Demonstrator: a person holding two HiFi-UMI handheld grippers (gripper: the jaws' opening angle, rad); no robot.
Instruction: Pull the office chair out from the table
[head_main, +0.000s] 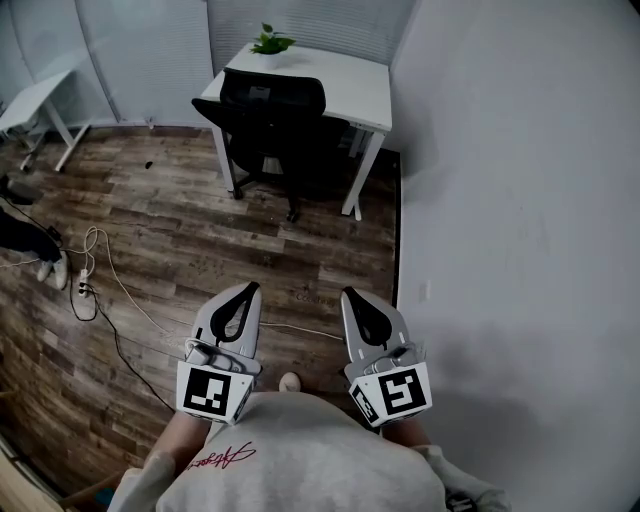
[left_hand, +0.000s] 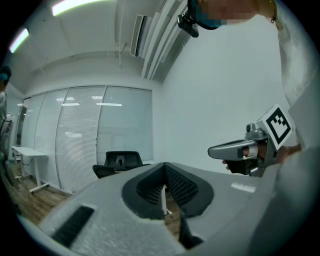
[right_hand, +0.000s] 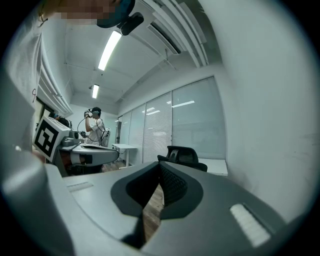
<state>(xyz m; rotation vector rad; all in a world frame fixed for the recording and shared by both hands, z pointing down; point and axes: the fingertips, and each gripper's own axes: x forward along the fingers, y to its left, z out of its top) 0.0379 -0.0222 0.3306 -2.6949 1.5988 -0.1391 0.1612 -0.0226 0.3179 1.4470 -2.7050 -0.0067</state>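
The chair (head_main: 272, 104) stands pushed in at the desk (head_main: 348, 86), under the desk's left half, its back turned away from the desk and toward the claws. Both claws are well short of the desk and point level at it across the floor (head_main: 200, 235). The left claw (head_main: 243, 296) is closed tight with nothing in it, and so is the right claw (head_main: 352, 298). The chair lies straight ahead, more in line with the left claw, so I judge that hand the nearer. Both have to reach the desk and open before the chair can be gripped.
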